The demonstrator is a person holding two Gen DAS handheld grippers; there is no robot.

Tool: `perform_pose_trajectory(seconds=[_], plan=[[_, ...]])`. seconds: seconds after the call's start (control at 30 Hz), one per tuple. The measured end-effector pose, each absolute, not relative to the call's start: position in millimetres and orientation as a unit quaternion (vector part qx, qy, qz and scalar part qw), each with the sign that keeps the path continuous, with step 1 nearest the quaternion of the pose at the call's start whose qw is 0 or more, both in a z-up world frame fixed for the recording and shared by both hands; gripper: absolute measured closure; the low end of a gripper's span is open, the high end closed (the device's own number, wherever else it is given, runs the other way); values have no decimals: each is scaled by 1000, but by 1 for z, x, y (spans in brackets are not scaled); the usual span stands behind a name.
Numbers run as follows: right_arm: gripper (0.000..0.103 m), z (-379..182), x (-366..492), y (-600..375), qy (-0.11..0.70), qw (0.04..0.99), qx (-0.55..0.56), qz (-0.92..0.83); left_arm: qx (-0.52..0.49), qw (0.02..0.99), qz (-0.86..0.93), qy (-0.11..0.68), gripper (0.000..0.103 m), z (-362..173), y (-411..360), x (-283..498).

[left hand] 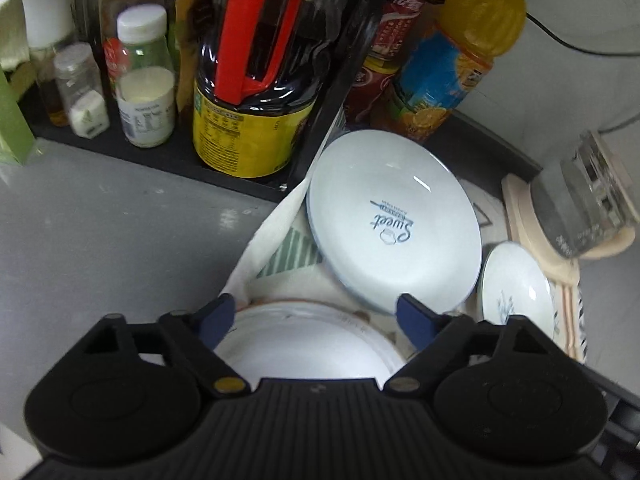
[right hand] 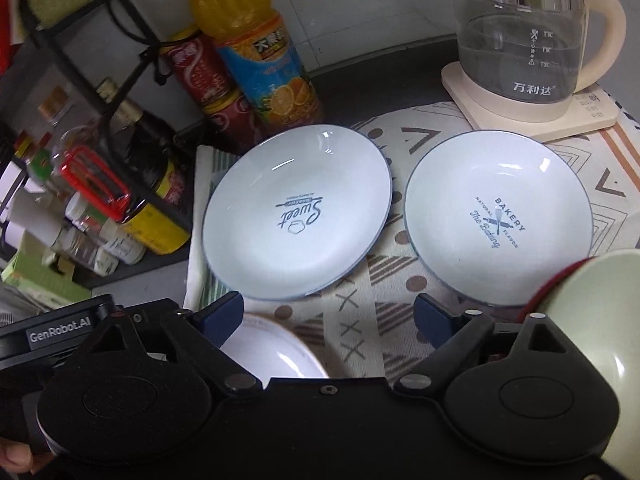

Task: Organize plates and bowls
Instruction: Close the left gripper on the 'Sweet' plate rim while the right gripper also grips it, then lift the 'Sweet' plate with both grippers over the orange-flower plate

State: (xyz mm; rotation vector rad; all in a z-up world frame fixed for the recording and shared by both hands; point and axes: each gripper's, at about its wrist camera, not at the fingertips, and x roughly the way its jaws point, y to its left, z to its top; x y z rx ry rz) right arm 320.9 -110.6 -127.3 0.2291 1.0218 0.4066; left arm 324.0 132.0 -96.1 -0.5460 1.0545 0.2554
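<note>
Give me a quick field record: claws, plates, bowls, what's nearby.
left claw: open, over white bowl with brown rim
right claw: open, empty
white "Sweet" plate: on patterned cloth
white "Bakery" plate: beside it, apart
pale green bowl: right edge
glass kettle: behind plates

In front of me a patterned white cloth (right hand: 352, 320) covers the grey counter (left hand: 120, 232). A clear glass kettle (right hand: 520, 36) sits on its cream base at the back. An orange juice bottle (right hand: 260, 60) stands beside red cans (right hand: 204, 76), near a dark red-handled sauce jug (left hand: 256, 80).
</note>
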Motion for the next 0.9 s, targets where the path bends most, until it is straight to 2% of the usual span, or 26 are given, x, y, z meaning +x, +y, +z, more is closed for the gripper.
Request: perform_pose_trajectory(seconds=[0.13, 0.2, 0.33, 0.43, 0.5, 0.6, 0.73, 0.9], plan=[[24, -137, 338, -109, 499, 839, 134, 174, -272, 814, 126, 497, 32, -109, 136, 340], [32, -141, 346, -108, 504, 834, 147, 168, -280, 813, 124, 496, 43, -115, 137, 347], [38, -153, 361, -107, 519, 823, 173, 151, -297, 804, 126, 499, 59, -128, 140, 360], [47, -163, 371, -105, 528, 816, 186, 142, -306, 801, 125, 498, 70, -137, 142, 368], [58, -170, 377, -104, 535, 811, 193, 138, -311, 797, 126, 502, 78, -143, 143, 373], [68, -178, 384, -100, 540, 805, 200, 141, -320, 789, 129, 508, 85, -152, 144, 378], [72, -184, 390, -96, 544, 802, 201, 142, -331, 783, 129, 511, 91, -162, 146, 383], [87, -197, 396, -99, 552, 795, 211, 139, -337, 782, 133, 507, 92, -168, 145, 385]])
